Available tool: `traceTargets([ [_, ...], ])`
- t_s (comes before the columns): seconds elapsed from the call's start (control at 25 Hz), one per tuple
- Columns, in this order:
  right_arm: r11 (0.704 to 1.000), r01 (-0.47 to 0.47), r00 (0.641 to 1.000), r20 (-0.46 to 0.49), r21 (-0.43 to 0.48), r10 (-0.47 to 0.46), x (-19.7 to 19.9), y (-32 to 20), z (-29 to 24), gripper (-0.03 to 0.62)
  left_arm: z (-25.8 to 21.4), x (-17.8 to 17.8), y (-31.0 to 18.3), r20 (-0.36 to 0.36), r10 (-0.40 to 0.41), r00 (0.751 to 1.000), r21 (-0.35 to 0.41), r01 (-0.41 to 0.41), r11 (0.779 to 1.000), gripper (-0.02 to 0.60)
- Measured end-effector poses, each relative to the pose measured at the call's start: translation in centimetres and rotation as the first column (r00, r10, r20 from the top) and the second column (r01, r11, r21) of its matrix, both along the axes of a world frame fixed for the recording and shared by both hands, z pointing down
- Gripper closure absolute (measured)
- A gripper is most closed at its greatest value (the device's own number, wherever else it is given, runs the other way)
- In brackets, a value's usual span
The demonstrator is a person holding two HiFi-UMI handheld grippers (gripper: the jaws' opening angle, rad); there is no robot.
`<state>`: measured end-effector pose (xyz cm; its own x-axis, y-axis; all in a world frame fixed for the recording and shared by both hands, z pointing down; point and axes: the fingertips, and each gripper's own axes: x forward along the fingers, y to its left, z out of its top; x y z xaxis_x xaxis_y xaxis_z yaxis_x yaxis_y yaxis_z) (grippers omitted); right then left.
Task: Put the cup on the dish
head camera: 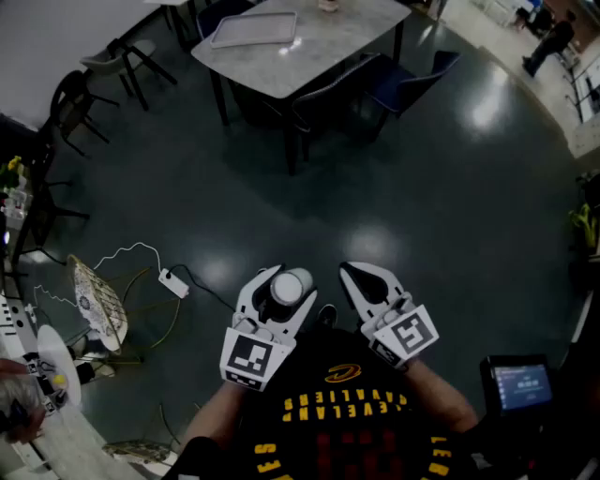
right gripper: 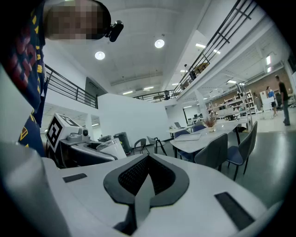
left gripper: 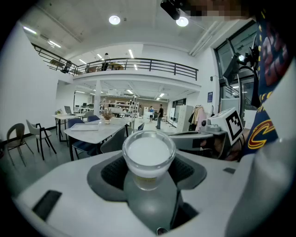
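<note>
We clamp left gripper (head camera: pixel 287 278) on cup (left gripper: pixel 148 155); right gripper (head camera: pixel 364 275) closed, empty; chairs (head camera: pixel 333 98) front the table (head camera: pixel 309 52) bearing tray (head camera: pixel 253 28).

Head view runs dim, corners black, pale glare blobs on the glossy dark grey floor (head camera: pixel 422 216). Both gripper views are bright under round white ceiling lamps (left gripper: pixel 114 20), edges bowed, foreground soft.

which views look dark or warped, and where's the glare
Head view: dim overall, with bright glare patches on the floor. Left gripper view: well lit, fisheye-bent with dark corners; the cup is sharp. Right gripper view: same fisheye bend, ceiling lamps flaring white.
</note>
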<state>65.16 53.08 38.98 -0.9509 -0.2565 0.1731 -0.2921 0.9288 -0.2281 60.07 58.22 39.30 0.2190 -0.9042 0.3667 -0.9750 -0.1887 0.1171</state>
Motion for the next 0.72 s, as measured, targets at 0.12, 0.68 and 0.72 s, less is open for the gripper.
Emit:
traceTargets([
  [0.12,1.000,-0.004,0.999,0.037,-0.007,0.004,-0.8,-0.1,-0.3,0.588,0.0,-0.8,-0.2,-0.002,0.005,1.000,-0.001,-0.005,1.000,0.321],
  [0.68,0.950,0.294,0.952,-0.123,0.105,-0.281,-11.1,0.1,3.8,0.429,-0.6,-9.9,-4.9,0.126,0.217,0.968,-0.124,-0.201,0.972,0.321],
  [0.72,0.944,0.314,0.946,-0.121,0.104,-0.301,-12.2,0.2,4.0,0.420,-0.7,-10.5,-5.2,0.131,0.234,0.963,-0.132,-0.217,0.967,0.321],
])
